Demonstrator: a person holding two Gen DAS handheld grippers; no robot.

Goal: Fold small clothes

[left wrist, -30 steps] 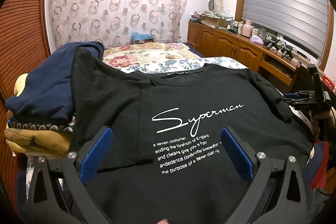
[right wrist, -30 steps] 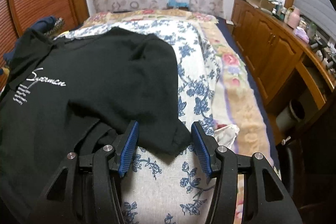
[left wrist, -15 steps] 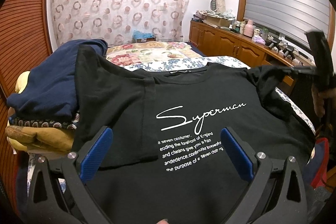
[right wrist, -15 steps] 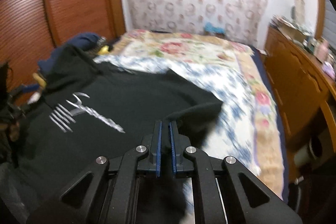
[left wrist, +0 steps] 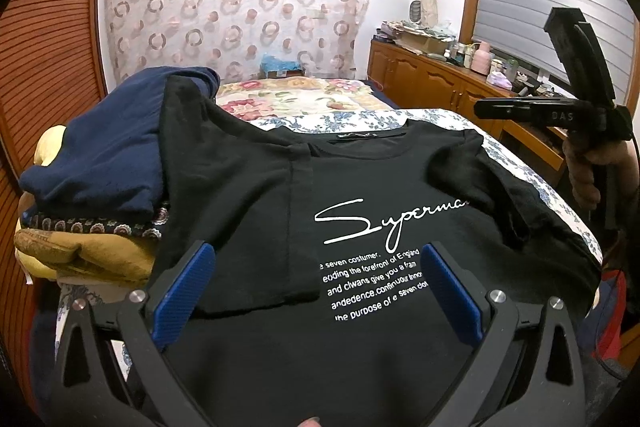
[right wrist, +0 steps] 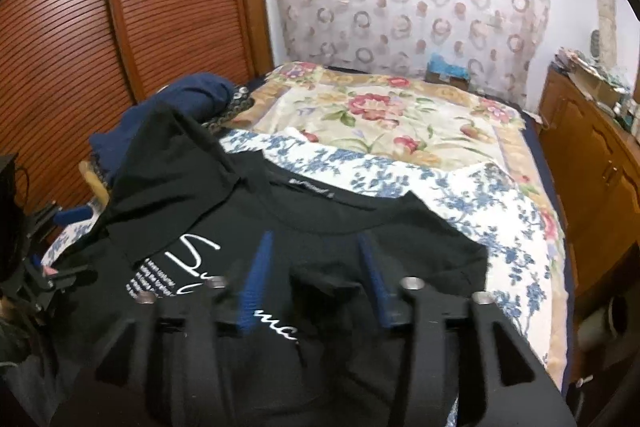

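Note:
A black T-shirt [left wrist: 360,195] with white "Superman" lettering lies face up on the bed; it also shows in the right wrist view [right wrist: 320,227]. Its left sleeve is folded in over the chest, and its right sleeve [left wrist: 472,179] lies folded in over the end of the lettering. My left gripper [left wrist: 316,291] is open and empty, above the shirt's lower front. My right gripper [right wrist: 316,267] is open and empty, held above the folded right sleeve; in the left wrist view it [left wrist: 560,107] is raised at the right.
A pile of clothes with a navy garment [left wrist: 108,147] on top sits left of the shirt. The bed has a blue floral sheet [right wrist: 460,195] and a flowered blanket [right wrist: 380,115]. A wooden cabinet [left wrist: 440,83] runs along the right; a slatted wardrobe [right wrist: 120,7] stands left.
My right gripper shut on the right sleeve, carried it in over the chest, then opened and let it go. The left gripper stayed open and hardly moved.

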